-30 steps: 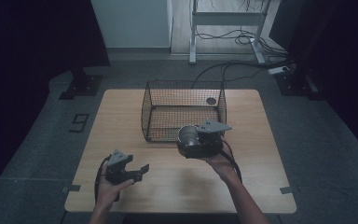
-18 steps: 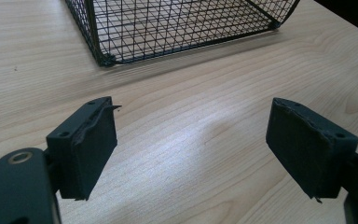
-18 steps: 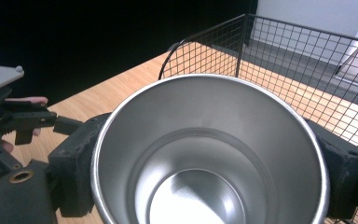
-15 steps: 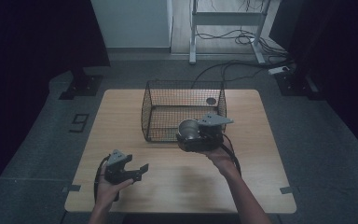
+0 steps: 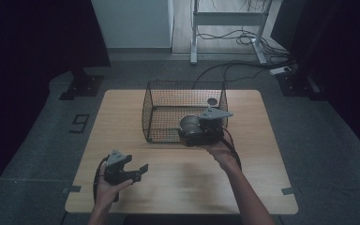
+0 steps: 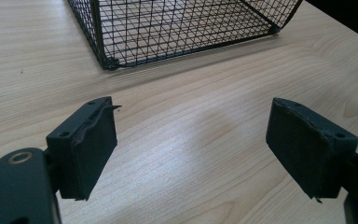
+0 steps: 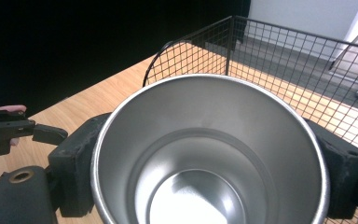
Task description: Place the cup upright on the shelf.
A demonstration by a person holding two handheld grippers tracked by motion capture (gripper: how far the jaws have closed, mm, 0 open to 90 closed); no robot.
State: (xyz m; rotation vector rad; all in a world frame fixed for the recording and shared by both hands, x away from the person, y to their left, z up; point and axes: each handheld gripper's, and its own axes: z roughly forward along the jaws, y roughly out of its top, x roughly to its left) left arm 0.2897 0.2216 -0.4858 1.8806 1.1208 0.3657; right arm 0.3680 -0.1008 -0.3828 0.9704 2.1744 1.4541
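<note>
Holding the cup upright, my right gripper pinches it — one pad pressed to each side — at the basket's near right corner, just over its rim. My left gripper hangs spread and empty above the table, well apart.

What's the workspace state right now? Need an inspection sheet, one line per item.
Surface: wooden table, bare in front of the basket.
Job's things: steel cup, upright and empty, held at the near right corner of the wire basket.
Clutter: small dark round thing at the basket's far right, too small to identify.
Grippers: right gripper shut on the steel cup; left gripper open, jaws empty, low over the table's near left.
Cables: each gripper's own cable; more cables on the floor behind the table.
Surroundings: dark curtains, metal frame legs, grey floor.
</note>
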